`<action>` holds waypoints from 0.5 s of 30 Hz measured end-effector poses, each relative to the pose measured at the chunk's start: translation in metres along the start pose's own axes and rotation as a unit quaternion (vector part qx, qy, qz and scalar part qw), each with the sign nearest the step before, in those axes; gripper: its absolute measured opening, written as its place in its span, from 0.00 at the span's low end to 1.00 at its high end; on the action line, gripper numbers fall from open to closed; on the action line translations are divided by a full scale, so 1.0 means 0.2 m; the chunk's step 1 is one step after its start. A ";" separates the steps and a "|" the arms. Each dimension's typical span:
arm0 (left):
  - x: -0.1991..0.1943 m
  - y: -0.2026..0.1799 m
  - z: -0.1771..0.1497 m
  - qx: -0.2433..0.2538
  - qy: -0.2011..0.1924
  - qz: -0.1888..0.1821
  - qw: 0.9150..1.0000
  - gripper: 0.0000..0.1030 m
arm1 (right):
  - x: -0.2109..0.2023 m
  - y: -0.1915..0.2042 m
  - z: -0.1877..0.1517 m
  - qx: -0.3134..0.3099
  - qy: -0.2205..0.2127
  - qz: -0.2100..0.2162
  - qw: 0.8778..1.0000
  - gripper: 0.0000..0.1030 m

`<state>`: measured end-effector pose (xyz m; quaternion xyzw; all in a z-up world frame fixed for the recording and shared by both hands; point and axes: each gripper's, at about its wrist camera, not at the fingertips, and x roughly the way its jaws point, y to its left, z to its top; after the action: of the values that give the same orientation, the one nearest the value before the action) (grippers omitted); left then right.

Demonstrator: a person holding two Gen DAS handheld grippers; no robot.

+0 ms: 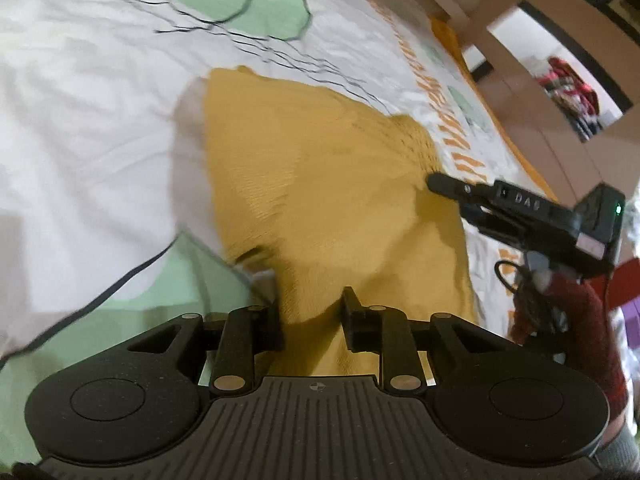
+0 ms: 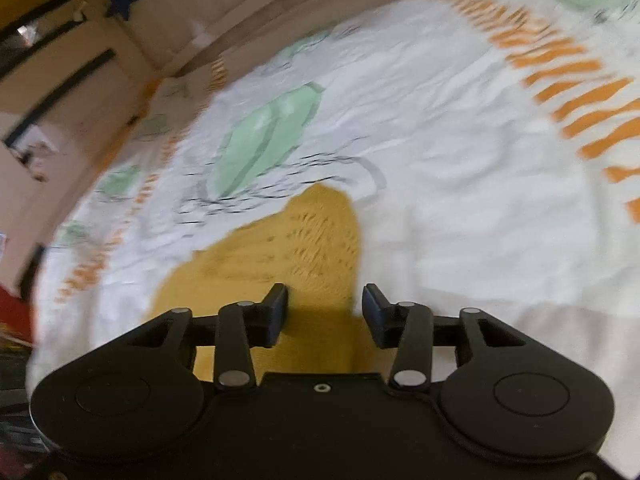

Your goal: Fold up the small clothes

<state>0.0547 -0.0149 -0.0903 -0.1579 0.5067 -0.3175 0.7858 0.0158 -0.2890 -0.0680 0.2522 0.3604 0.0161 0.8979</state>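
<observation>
Knit top (image 1: 328,184) on bedsheet (image 1: 80,120), betw both open tongs, left (image 1: 312,320), right (image 2: 325,312).

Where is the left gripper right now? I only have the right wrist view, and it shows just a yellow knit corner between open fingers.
Observer: The left gripper is at the near edge of the yellow knit garment, jaws apart with the fabric lying between them.
Operator: Does the garment go much further than the corner I see?
Observer: Yes. In the left wrist view it spreads broadly over the bedsheet, with a white part showing along its far left edge.
Operator: And the right gripper, seen from outside?
Observer: The right gripper has its tip at the garment's right edge, and the arm holding it wears a dark red sleeve.
</observation>
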 end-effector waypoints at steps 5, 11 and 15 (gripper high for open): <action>-0.08 0.04 -0.05 -0.019 -0.042 0.026 0.999 0.28 | 0.03 0.03 -0.04 -0.024 -0.023 -0.028 0.999 0.62; -0.27 -0.15 -0.12 0.073 -0.121 0.107 0.984 0.29 | -0.10 0.06 -0.05 -0.054 -0.073 -0.023 0.996 0.70; -0.22 -0.27 -0.04 0.132 -0.151 0.132 0.971 0.33 | -0.10 0.10 -0.04 -0.086 -0.084 -0.048 0.992 0.76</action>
<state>0.0164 -0.0250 -0.0322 -0.0306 0.3523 -0.2473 0.9021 -0.0013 -0.2728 -0.0502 0.1567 0.2931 -0.0175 0.9430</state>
